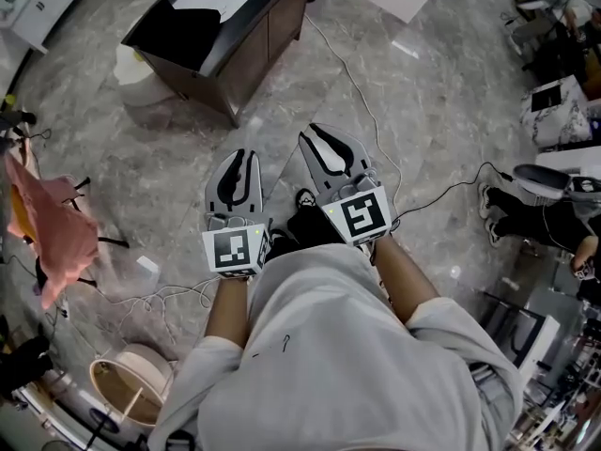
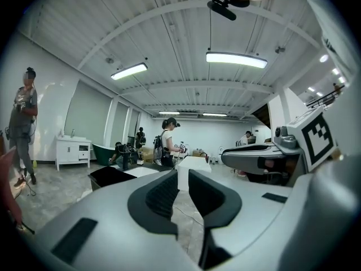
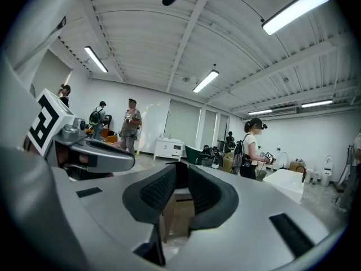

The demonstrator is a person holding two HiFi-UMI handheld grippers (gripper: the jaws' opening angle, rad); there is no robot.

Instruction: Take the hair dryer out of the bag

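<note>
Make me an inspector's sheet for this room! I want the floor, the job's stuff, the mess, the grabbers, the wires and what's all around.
Surface: grey marbled floor; no worktable under the grippers.
Job's things: nothing seen; neither a bag nor a hair dryer shows in any view.
Clutter: pink cloth hanging at the left; round wooden-rimmed thing at lower left.
Grippers: left gripper and right gripper held side by side in front of the person; both pairs of jaws a little apart, nothing between them.
Cables: white cable and black cable trail across the floor.
Surroundings: dark cabinet ahead; seated person at the right; standing person further off.
</note>
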